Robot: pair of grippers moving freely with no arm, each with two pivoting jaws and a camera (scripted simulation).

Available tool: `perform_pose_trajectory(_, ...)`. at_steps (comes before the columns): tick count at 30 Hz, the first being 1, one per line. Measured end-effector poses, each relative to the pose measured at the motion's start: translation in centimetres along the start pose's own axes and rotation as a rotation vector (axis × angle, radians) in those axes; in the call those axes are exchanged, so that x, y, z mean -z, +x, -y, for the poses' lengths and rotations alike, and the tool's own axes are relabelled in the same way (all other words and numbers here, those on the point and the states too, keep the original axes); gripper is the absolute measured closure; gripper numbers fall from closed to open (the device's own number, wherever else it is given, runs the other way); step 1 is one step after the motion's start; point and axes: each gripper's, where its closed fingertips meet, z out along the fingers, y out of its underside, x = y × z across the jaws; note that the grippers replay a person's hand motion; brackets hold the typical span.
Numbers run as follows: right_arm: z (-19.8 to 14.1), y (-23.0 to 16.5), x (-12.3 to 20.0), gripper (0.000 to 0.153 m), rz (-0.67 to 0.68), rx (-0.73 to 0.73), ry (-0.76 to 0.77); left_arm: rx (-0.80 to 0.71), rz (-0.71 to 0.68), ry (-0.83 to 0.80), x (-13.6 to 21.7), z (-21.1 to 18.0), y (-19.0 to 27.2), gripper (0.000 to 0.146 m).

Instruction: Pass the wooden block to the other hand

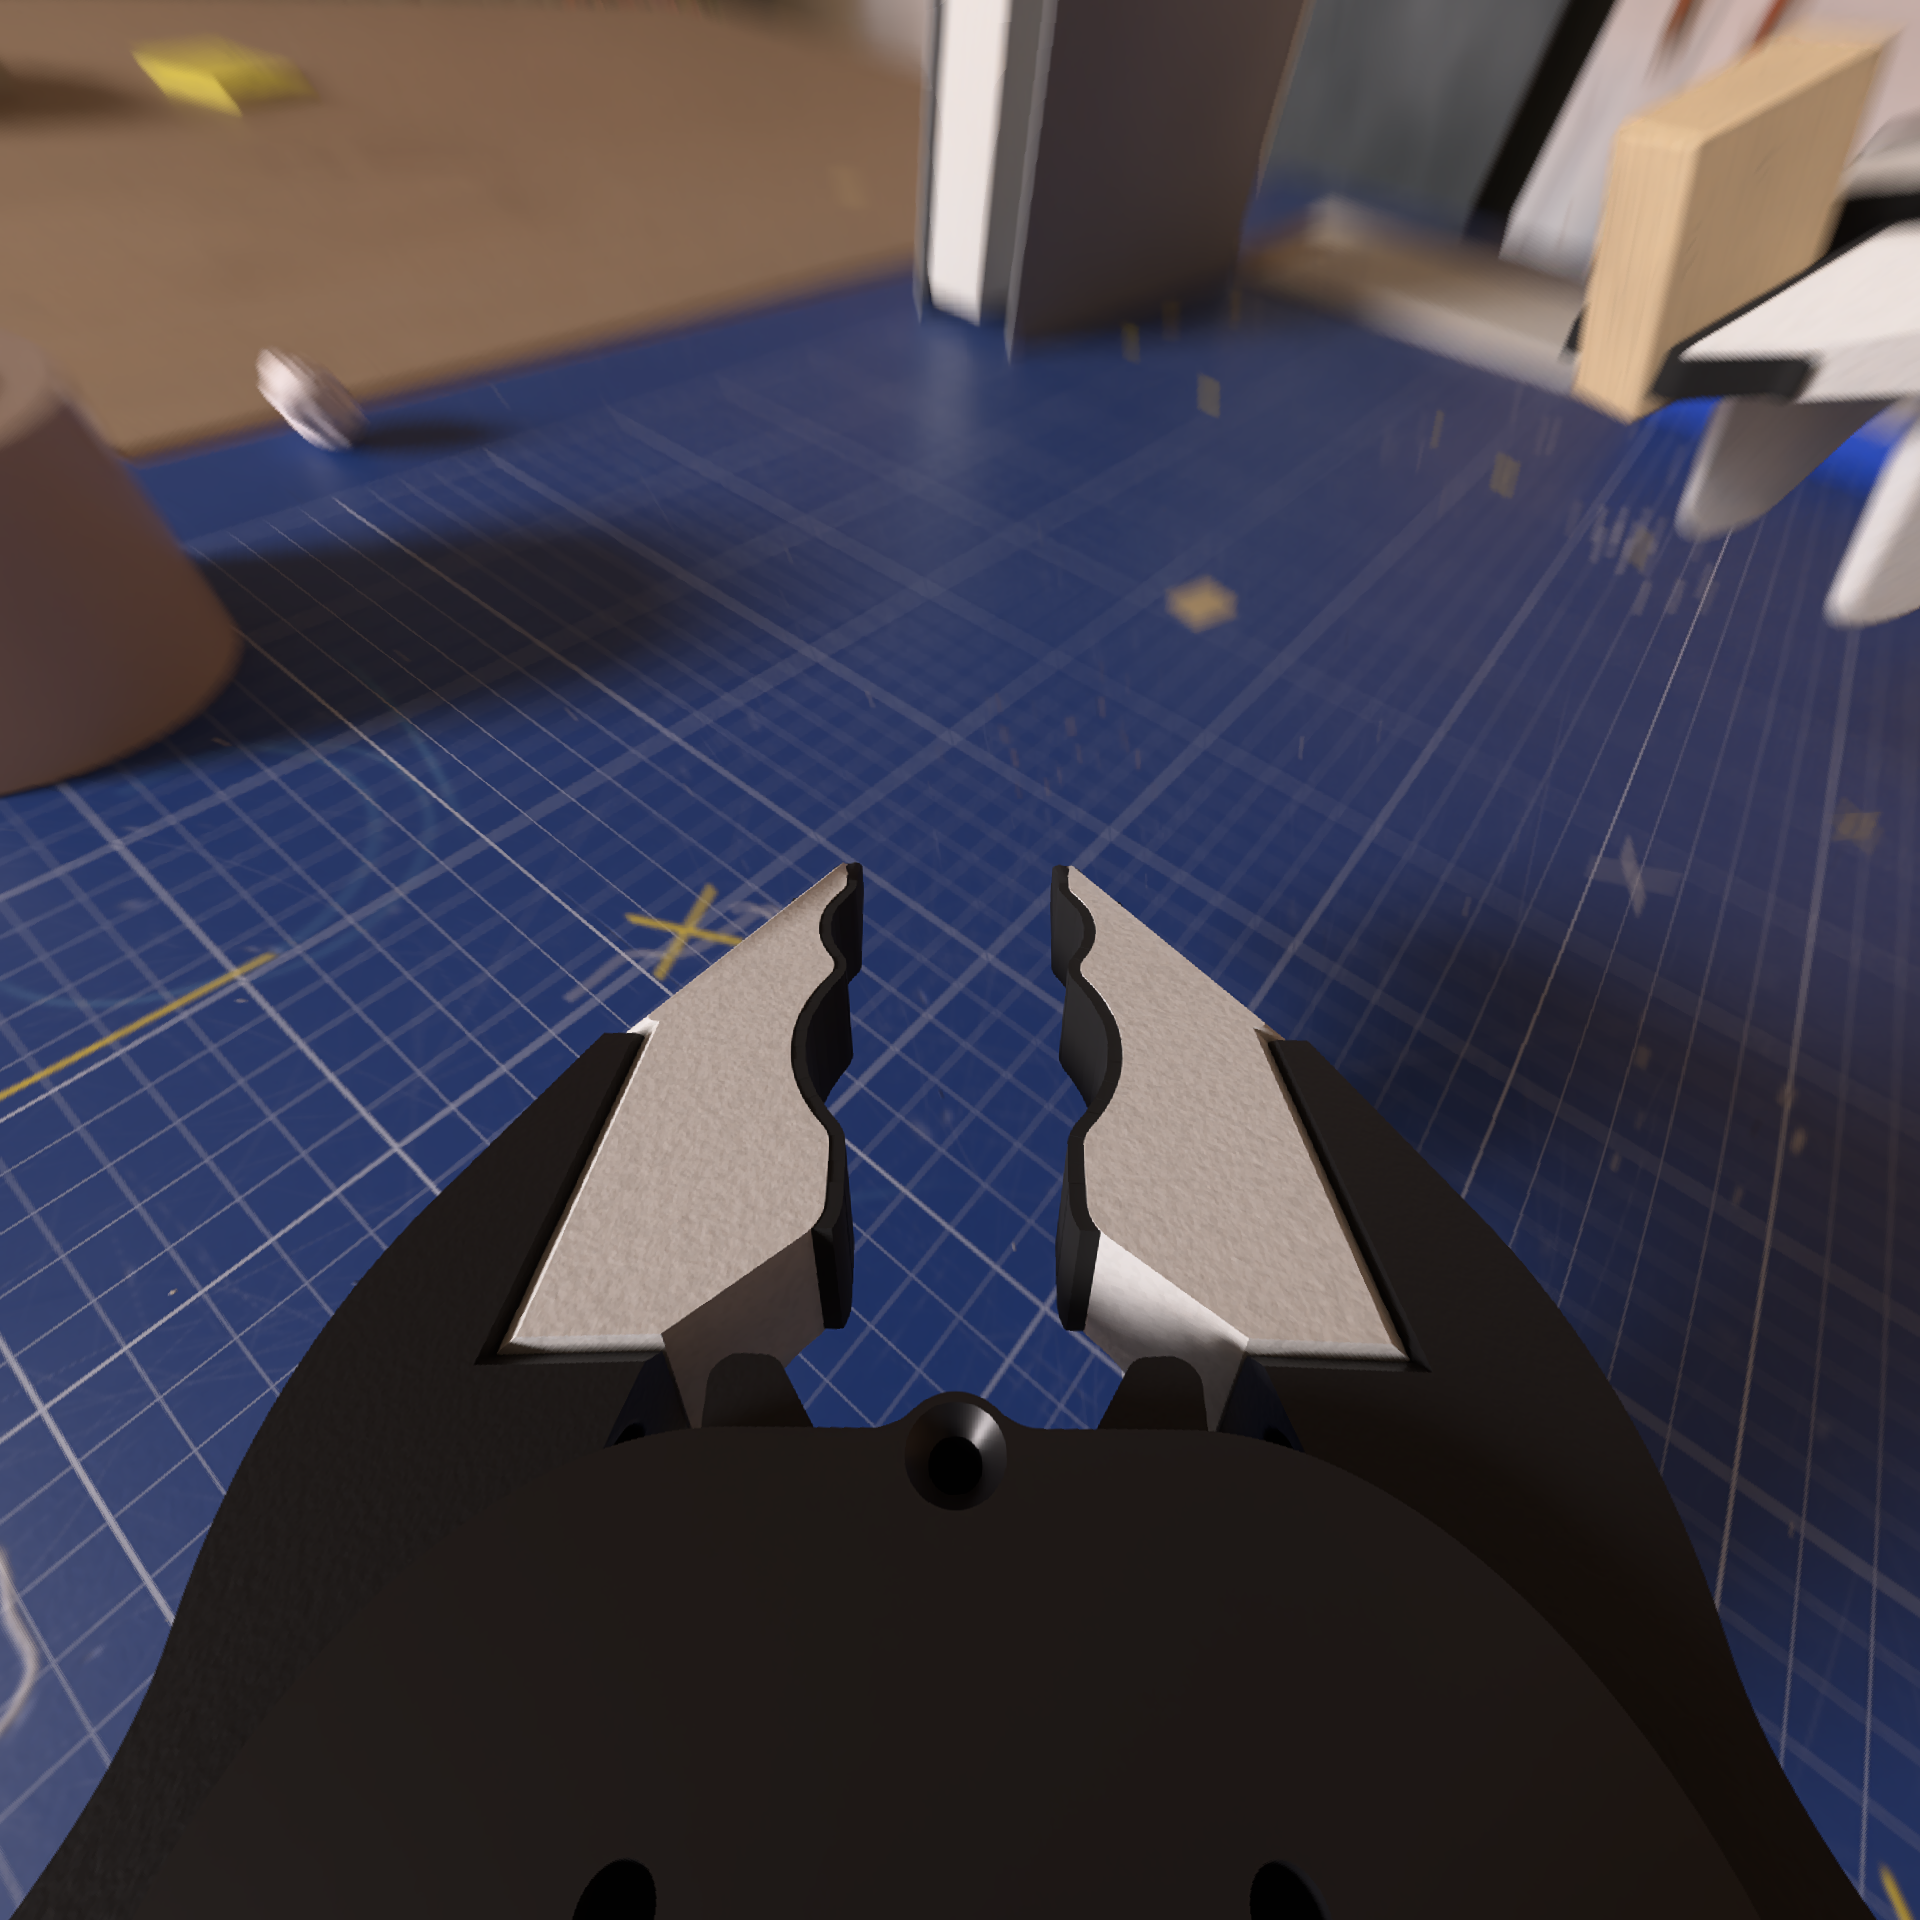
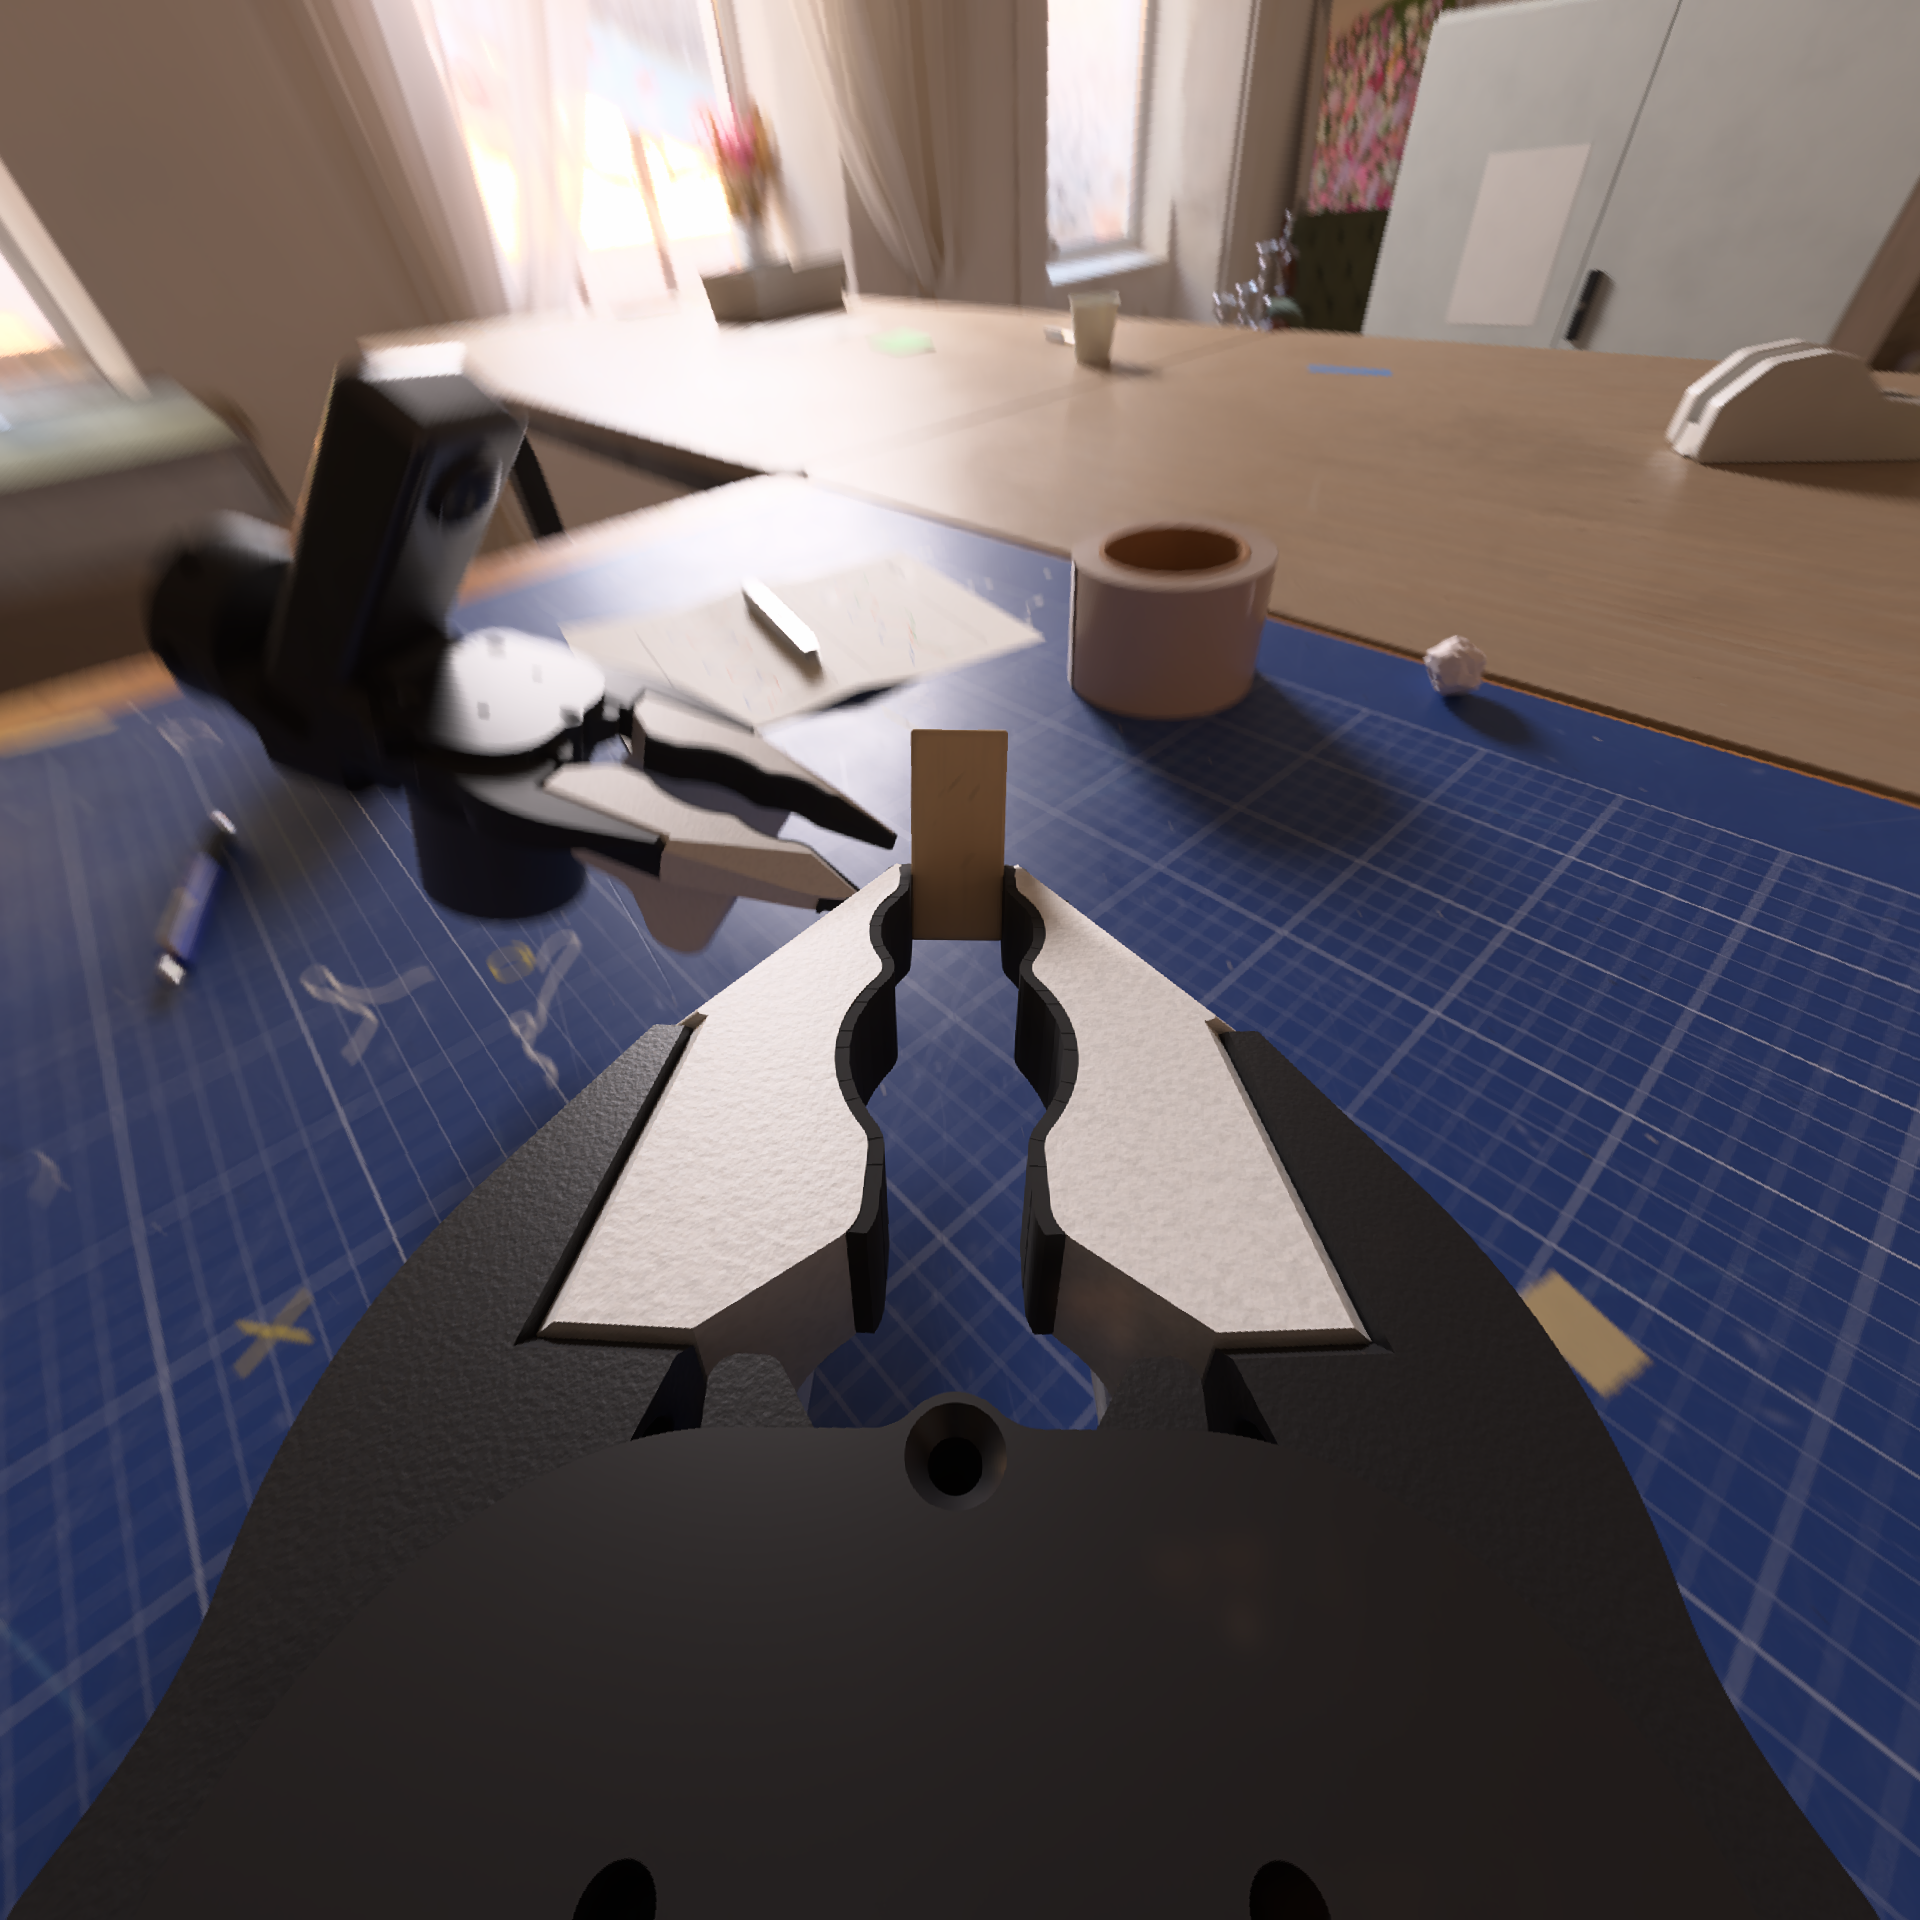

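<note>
My right gripper (image 2: 957, 881) is shut on the wooden block (image 2: 958, 831), a pale upright slab pinched at its lower end between the fingertips and held above the blue cutting mat (image 2: 1455, 987). In the left wrist view the block (image 1: 1714, 239) shows at the upper right, held by the right gripper (image 1: 1683, 364). My left gripper (image 1: 956, 883) is open and empty above the mat (image 1: 935, 675). In the right wrist view the left gripper (image 2: 868, 857) is blurred, its open fingertips just left of the block and apart from it.
A tape roll (image 2: 1172, 618) stands behind the block, also showing in the left wrist view (image 1: 83, 603). A crumpled paper ball (image 2: 1455, 663), a sheet of paper with a marker (image 2: 781, 618), a blue pen (image 2: 192, 904) and a white stand (image 1: 1091, 156) lie around.
</note>
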Motion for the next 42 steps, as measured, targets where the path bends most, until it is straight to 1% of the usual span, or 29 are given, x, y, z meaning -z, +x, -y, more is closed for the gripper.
perform_pose_trajectory(2, -1.8, -1.0, 0.5, 0.137, -0.046, 0.089, -0.06, -0.07, -0.017, -0.147, -1.2, -1.5, 0.9, 0.113)
perform_pose_trajectory(4, -3.0, -1.9, 1.3, 0.137, -0.068, 0.133, -0.079, -0.119, 0.02, -0.22, -2.3, -2.3, 0.7, 0.122)
perform_pose_trajectory(6, -3.2, -2.5, 2.3, 0.137, -0.07, 0.124, -0.055, -0.133, 0.045, -0.303, -3.4, -3.2, 0.3, 0.125)
perform_pose_trajectory(8, -2.5, -2.8, 3.2, 0.137, -0.059, 0.087, -0.001, -0.098, 0.033, -0.354, -4.5, -3.7, -0.1, 0.125)
perform_pose_trajectory(11, -1.7, -2.3, 4.1, 0.137, -0.068, 0.058, 0.047, -0.072, 0.091, -0.376, -5.7, -3.5, -1.7, 0.125)
perform_pose_trajectory(13, -1.8, -1.9, 4.3, 0.137, -0.084, 0.049, 0.051, -0.101, 0.2, -0.385, -5.8, -3.0, -3.8, 0.125)
perform_pose_trajectory(14, -2.0, -1.7, 4.3, 0.137, -0.09, 0.043, 0.051, -0.113, 0.264, -0.368, -5.6, -2.5, -4.8, 0.125)
perform_pose_trajectory(15, -2.4, -1.6, 4.2, 0.137, -0.095, 0.038, 0.045, -0.118, 0.295, -0.33, -5.2, -1.8, -5.2, 0.125)
perform_pose_trajectory(16, -2.8, -1.6, 3.9, 0.137, -0.101, 0.038, 0.033, -0.111, 0.294, -0.281, -4.8, -1.1, -5.1, 0.125)
perform_pose_trajectory(17, -3.2, -1.6, 3.6, 0.137, -0.106, 0.045, 0.015, -0.095, 0.269, -0.234, -4.3, -0.5, -4.5, 0.125)
perform_pose_trajectory(18, -3.7, -1.7, 3.2, 0.137, -0.113, 0.062, -0.008, -0.075, 0.213, -0.191, -3.7, -0.1, -3.4, 0.125)
perform_pose_trajectory(20, -4.7, -1.9, 2.4, 0.137, -0.15, 0.139, -0.073, -0.015, 0.062, -0.128, -2.6, 0.0, -0.4, 0.125)
perform_pose_trajectory(22, -5.7, -2.0, 1.7, 0.137, -0.223, 0.301, -0.152, 0.069, -0.147, -0.072, -1.4, -0.2, 3.8, 0.12)
perform_pose_trajectory(24, -6.4, -2.1, 1.1, 0.137, -0.31, 0.515, -0.223, 0.167, -0.34, -0.013, -0.1, -0.3, 7.6, 0.111)
perform_pose_trajectory(26, -7.1, -2.5, 0.4, 0.137, -0.362, 0.707, -0.273, 0.257, -0.46, 0.04, 0.7, 0.0, 10.1, 0.101)
perform_pose_trajectory(28, -7.6, -3.3, -0.3, 0.137, -0.367, 0.801, -0.289, 0.308, -0.554, 0.057, 1.1, 0.1, 11.6, 0.091)
perform_pose_trajectory(29, -7.8, -3.7, -0.6, 0.137, -0.357, 0.812, -0.287, 0.317, -0.562, 0.034, 0.8, -0.2, 11.9, 0.087)
perform_pose_trajectory(30, -7.9, -4.1, -0.8, 0.137, -0.347, 0.813, -0.283, 0.316, -0.548, 0.005, 0.5, -0.6, 11.8, 0.087)
perform_pose_trajectory(32, -8.0, -4.4, -1.1, 0.137, -0.341, 0.812, -0.278, 0.332, -0.523, -0.023, 0.3, -1.0, 11.5, 0.095)
perform_pose_trajectory(35, -8.2, -4.4, -1.2, 0.137, -0.329, 0.779, -0.275, 0.353, -0.546, -0.024, 0.3, -1.1, 11.5, 0.122)
perform_pose_trajectory(38, -8.5, -4.3, -1.3, 0.137, -0.305, 0.721, -0.265, 0.342, -0.542, -0.038, 0.2, -1.2, 11.4, 0.122)
perform_pose_trajectory(41, -8.2, -3.9, -0.6, 0.111, -0.294, 0.666, -0.24, 0.344, -0.525, -0.023, 0.3, -1.1, 10.5, 0.122)
perform_pose_trajectory(42, -8.1, -3.8, -0.4, 0.107, -0.277, 0.628, -0.222, 0.346, -0.53, -0.018, 0.4, -1.0, 10.2, 0.122)
